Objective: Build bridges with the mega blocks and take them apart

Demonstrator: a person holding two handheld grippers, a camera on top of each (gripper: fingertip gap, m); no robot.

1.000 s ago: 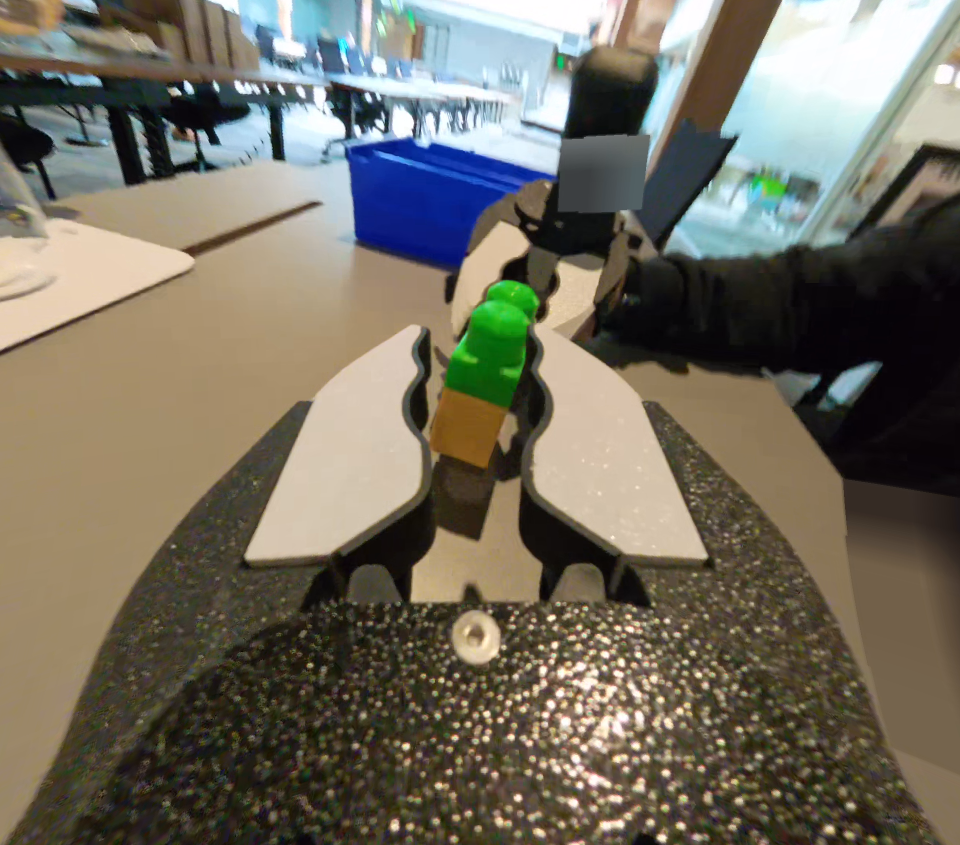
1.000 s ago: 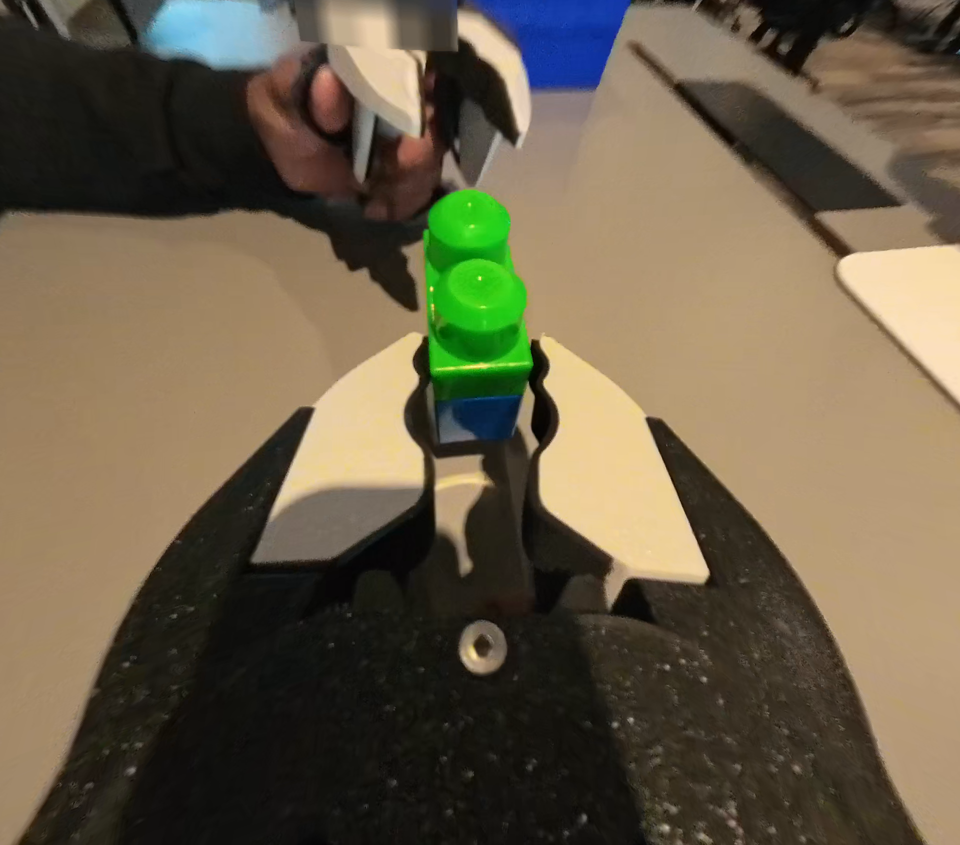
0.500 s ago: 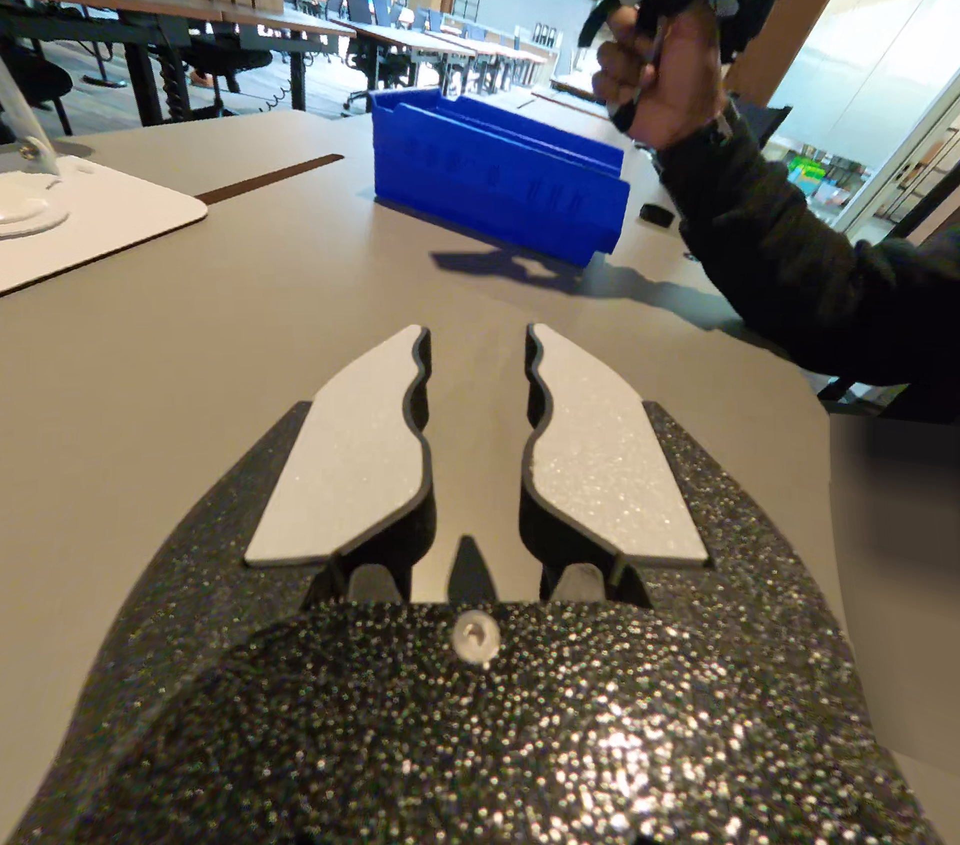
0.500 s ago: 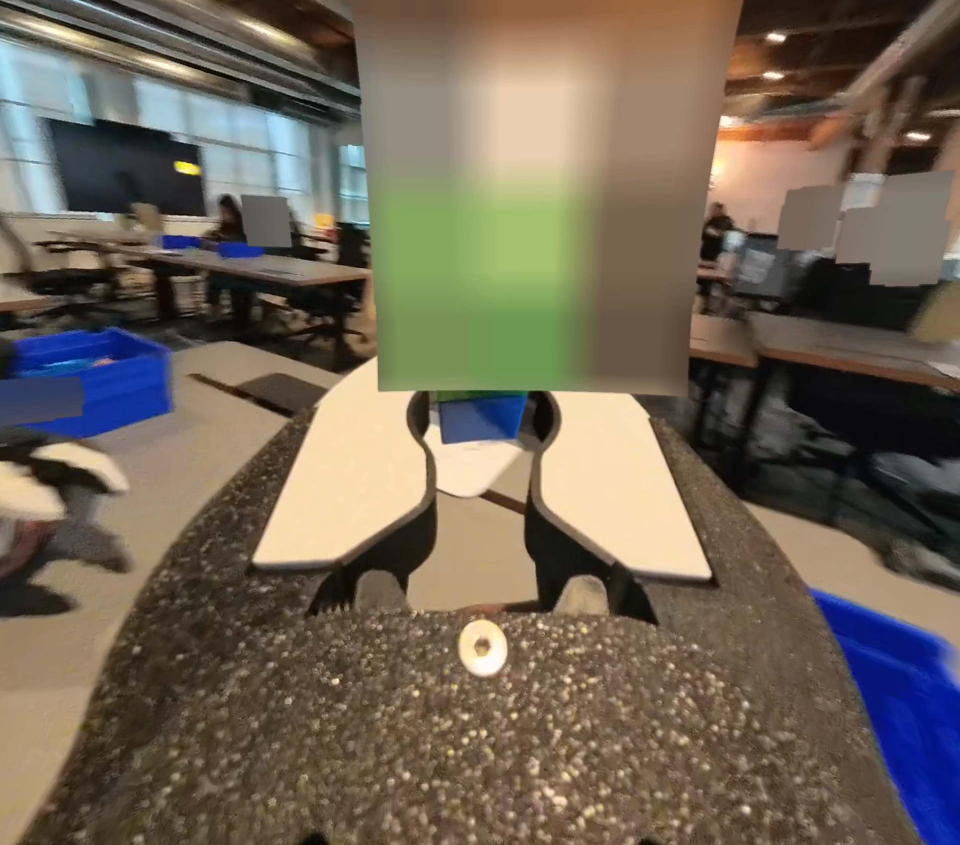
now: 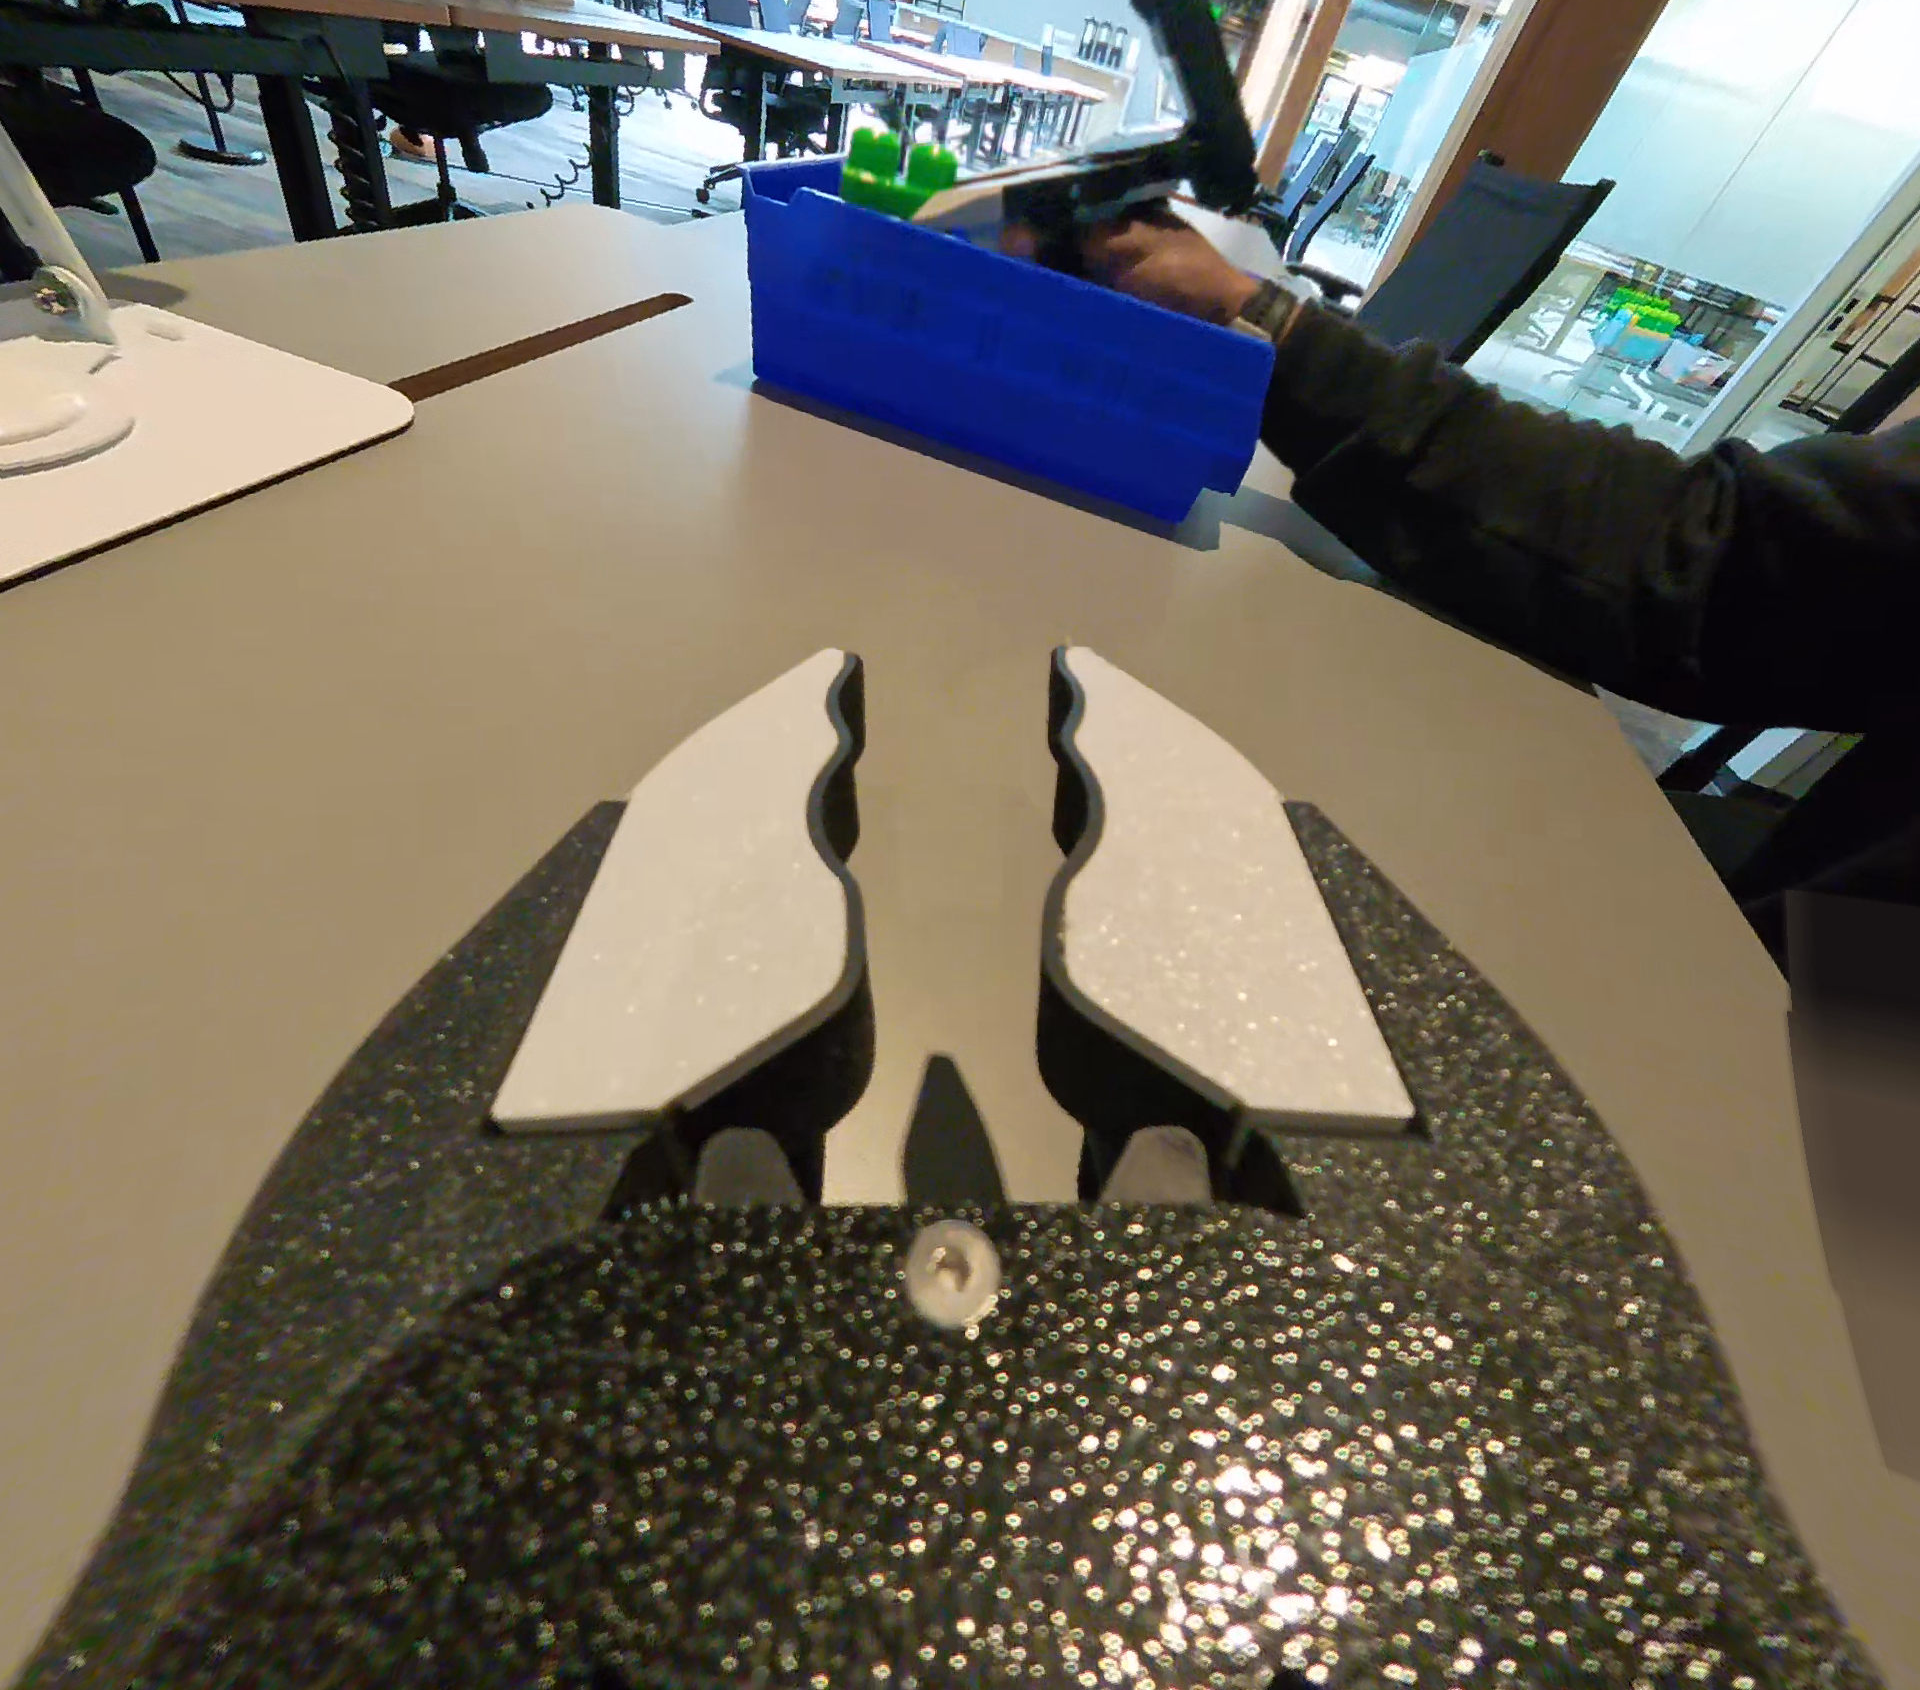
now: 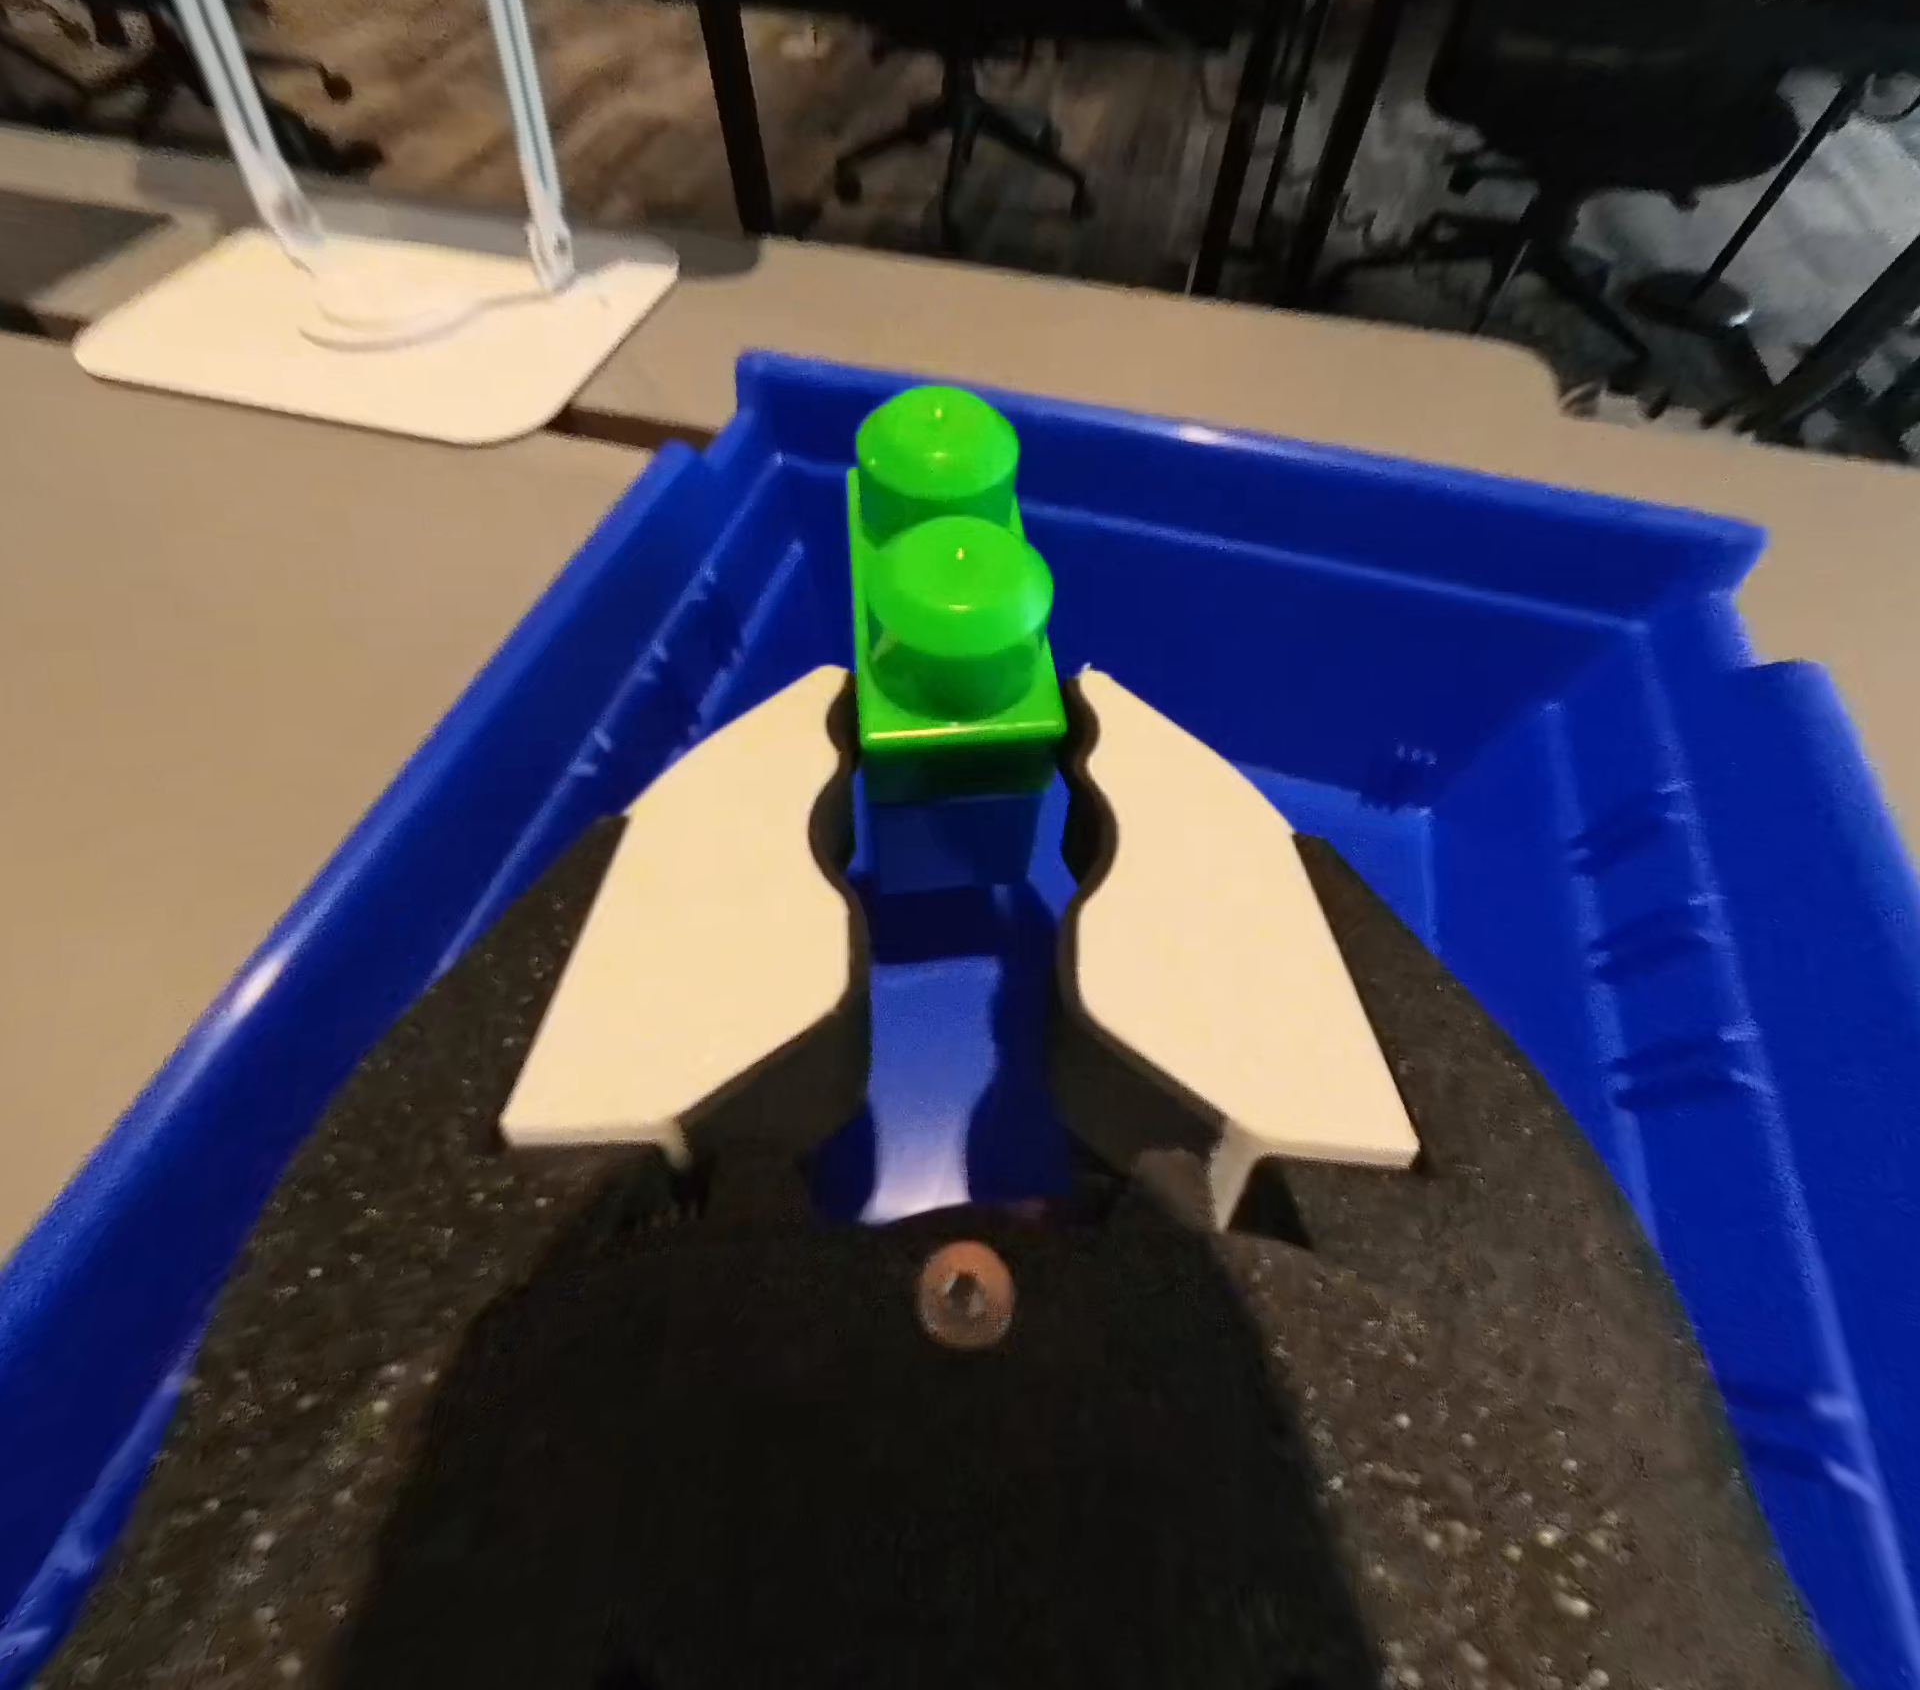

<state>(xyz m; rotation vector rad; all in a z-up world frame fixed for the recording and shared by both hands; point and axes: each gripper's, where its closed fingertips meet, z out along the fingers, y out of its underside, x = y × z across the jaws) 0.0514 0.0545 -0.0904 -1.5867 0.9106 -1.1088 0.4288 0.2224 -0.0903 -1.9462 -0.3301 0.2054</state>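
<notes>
My right gripper (image 6: 961,690) is shut on a stack of a green two-stud block (image 6: 951,601) on a blue block (image 6: 951,840). It holds the stack over the inside of the blue bin (image 6: 1558,705). In the left wrist view, the green block (image 5: 894,170) shows above the far rim of the bin (image 5: 987,352), with the right gripper (image 5: 940,204) behind it. My left gripper (image 5: 954,674) is open and empty, low over the grey table (image 5: 623,601), well short of the bin.
A white lamp base (image 5: 156,414) sits on the table at the left; it also shows in the right wrist view (image 6: 364,331). A dark seam (image 5: 540,357) runs across the table. The person's dark sleeve (image 5: 1558,518) reaches in from the right. The table edge is close on the right. Spacing between my two grippers at the tips: around 40 cm.
My left gripper let go of the block stack and now stands empty. My right gripper lifted the stack high, then brought it down over the blue bin.
</notes>
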